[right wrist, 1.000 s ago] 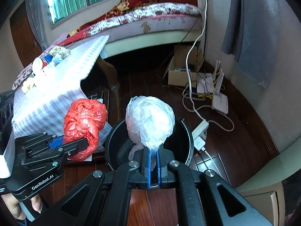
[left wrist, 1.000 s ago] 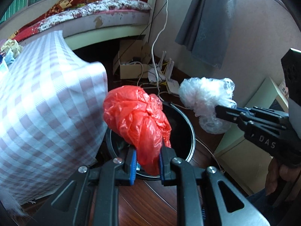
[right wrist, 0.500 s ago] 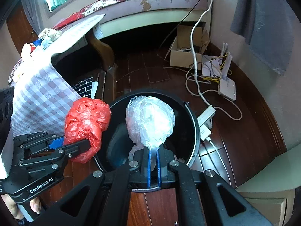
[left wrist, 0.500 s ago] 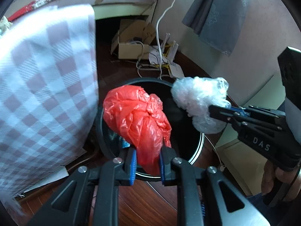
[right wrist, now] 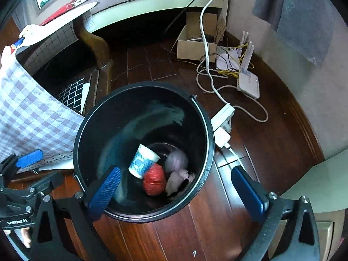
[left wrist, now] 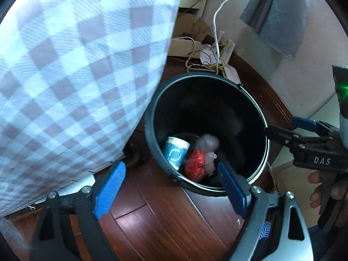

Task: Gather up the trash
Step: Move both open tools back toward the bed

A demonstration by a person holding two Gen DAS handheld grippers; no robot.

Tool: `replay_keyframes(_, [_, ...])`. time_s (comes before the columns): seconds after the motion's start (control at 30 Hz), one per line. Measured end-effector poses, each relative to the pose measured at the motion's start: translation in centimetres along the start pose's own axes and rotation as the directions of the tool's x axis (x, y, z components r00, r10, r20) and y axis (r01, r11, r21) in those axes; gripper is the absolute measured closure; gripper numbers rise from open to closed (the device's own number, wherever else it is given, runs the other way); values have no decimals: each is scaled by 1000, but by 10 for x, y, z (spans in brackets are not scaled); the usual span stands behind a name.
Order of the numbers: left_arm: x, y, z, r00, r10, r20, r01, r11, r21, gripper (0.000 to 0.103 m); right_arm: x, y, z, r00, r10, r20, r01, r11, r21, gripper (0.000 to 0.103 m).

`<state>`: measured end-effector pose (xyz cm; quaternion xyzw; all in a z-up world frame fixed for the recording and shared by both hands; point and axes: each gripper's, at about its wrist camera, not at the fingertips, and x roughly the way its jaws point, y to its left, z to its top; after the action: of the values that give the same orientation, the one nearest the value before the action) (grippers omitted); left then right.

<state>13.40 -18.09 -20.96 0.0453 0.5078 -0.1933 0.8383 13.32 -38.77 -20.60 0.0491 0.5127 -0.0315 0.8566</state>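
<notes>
A black round bin (left wrist: 150, 130) stands on the dark wood floor; it also shows in the right wrist view (right wrist: 75, 152). Inside it lie a red plastic bag (left wrist: 195, 165) (right wrist: 154, 182), a clear plastic bag (left wrist: 206, 141) (right wrist: 176, 162) and a blue-and-white paper cup (left wrist: 175, 153) (right wrist: 142, 161). My left gripper (left wrist: 171, 192) is open and empty above the bin's near rim. My right gripper (right wrist: 176, 193) is open and empty above the bin; in the left wrist view it (left wrist: 289, 128) sits at the bin's right rim.
A table with a checked purple-and-white cloth (left wrist: 76, 76) hangs close on the bin's left. A power strip (right wrist: 221, 119), cables, a white router (right wrist: 249, 82) and a cardboard box (right wrist: 195, 45) lie on the floor behind. A pale cabinet (right wrist: 317, 187) stands at right.
Both grippers have opened and let go of their bags. The red bag and the clear bag have dropped into the bin. Both grippers have moved closer over the bin.
</notes>
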Motion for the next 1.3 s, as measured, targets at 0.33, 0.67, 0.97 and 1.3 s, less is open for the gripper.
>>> replay_keyframes(0.33, [-26, 18, -4, 998, 45, 42, -44, 999, -19, 14, -24, 24, -3, 999, 9, 35, -7, 999, -36, 1])
replay_keyframes(0.67, [-67, 33, -8, 992, 76, 100, -72, 997, -38, 13, -68, 52, 6, 993, 18, 118, -8, 997, -78, 1])
replay_keyframes(0.97, [-117, 57, -3, 977, 100, 187, -87, 993, -79, 11, -108, 87, 20, 974, 62, 217, -40, 994, -103, 1])
replay_keyframes(1.3, [-173, 105, -1, 939, 171, 299, -125, 978, -169, 11, -141, 147, 48, 937, 149, 315, -93, 978, -186, 1])
